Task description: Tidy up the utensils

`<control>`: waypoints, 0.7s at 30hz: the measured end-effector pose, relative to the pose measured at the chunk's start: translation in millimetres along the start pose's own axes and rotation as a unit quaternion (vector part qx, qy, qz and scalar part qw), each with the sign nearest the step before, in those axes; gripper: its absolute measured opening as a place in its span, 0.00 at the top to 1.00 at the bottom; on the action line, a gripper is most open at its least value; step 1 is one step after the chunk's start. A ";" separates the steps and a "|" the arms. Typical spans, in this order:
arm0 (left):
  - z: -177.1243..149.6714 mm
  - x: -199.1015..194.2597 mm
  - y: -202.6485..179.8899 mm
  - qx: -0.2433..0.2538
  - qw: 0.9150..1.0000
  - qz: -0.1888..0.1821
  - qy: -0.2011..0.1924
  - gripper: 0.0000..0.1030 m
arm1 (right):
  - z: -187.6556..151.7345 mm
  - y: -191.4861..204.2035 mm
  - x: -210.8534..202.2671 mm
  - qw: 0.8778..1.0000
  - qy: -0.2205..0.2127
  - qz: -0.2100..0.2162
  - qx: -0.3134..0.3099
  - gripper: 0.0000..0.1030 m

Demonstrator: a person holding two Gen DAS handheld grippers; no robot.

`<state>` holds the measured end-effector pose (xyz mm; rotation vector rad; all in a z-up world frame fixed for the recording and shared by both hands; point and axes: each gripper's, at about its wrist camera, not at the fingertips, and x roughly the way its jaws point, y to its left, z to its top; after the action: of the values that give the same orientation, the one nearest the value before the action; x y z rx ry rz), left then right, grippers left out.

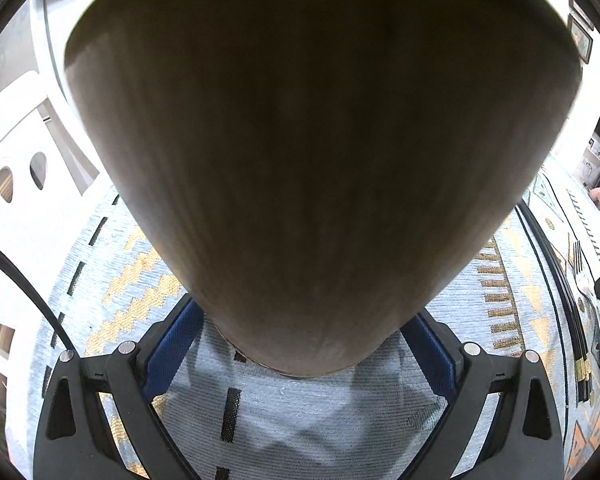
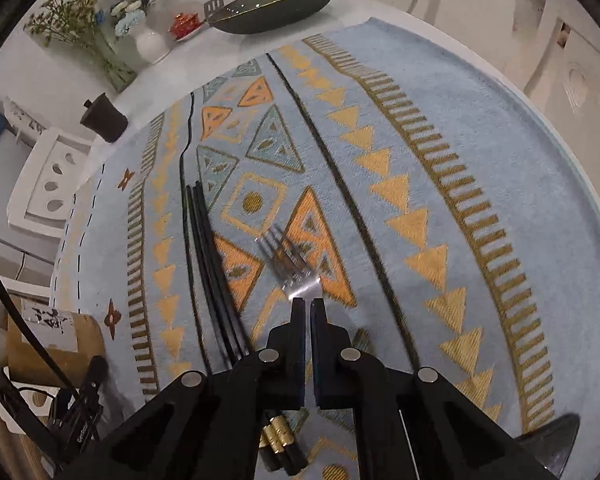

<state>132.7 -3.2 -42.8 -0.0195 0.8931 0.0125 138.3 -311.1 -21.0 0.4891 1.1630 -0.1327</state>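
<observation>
On the left, our left gripper (image 1: 300, 344) clamps a wooden utensil holder (image 1: 320, 140), its blue pads (image 1: 168, 352) pressed against the holder's rounded sides near the base; the holder fills most of that wrist view and stands on a pale blue patterned table mat (image 1: 300, 420). Further left in that view we see a white chair back (image 1: 24, 152) with teardrop cut-outs.

In the right wrist view, at far left, we find a vase of blue and white flowers (image 2: 140, 20), a small red lidded cup (image 2: 186, 24) and a dark oval dish (image 2: 276, 4) on the white table (image 2: 40, 76), with a dark lidded pot (image 2: 102, 116) nearer us. The utensil holder shows again at the lower left edge (image 2: 52, 340).

Moving right, 3 black chopsticks (image 2: 208, 248) with gold bands lie together on the mat (image 2: 480, 120), running under the right gripper (image 2: 308, 304). Just to their right lies a metal fork (image 2: 288, 260), tines pointing away from us. The right gripper's jaws are pressed together on the fork at its neck, just behind the tines. At the lower right edge we glimpse a dark object (image 2: 552, 444) we cannot identify.
</observation>
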 end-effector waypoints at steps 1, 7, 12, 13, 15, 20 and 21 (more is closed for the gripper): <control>-0.2 -0.6 0.7 0.000 1.000 -0.001 0.000 0.05 | -1.8 -0.6 0.7 1.000 0.003 0.004 0.004 0.98; -0.4 -0.3 2.5 0.000 1.000 -0.003 0.001 0.05 | -2.1 -1.4 10.0 0.999 0.006 0.023 0.022 0.98; 0.7 0.5 5.0 -0.001 1.000 -0.005 0.001 0.05 | -4.4 -7.3 4.8 0.998 0.000 0.037 0.055 0.98; 0.9 0.6 5.2 -0.001 1.000 -0.005 0.001 0.05 | -4.0 -7.5 3.8 0.997 0.000 0.043 0.059 0.98; 0.8 0.6 5.5 -0.001 1.000 -0.005 0.001 0.05 | -3.3 -8.0 1.6 0.997 -0.001 0.054 0.063 0.96; 1.3 -1.7 6.6 -0.002 1.000 -0.006 0.001 0.05 | -0.7 -5.5 -0.4 0.995 0.009 0.068 0.071 0.94; 1.5 -1.7 6.8 -0.003 1.000 -0.006 0.000 0.05 | -0.6 -4.4 -0.2 0.995 0.010 0.068 0.070 0.94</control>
<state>132.7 3.6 -40.6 -0.0301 0.8939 0.0037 136.1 -314.8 -22.4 0.6945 1.1401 -0.0919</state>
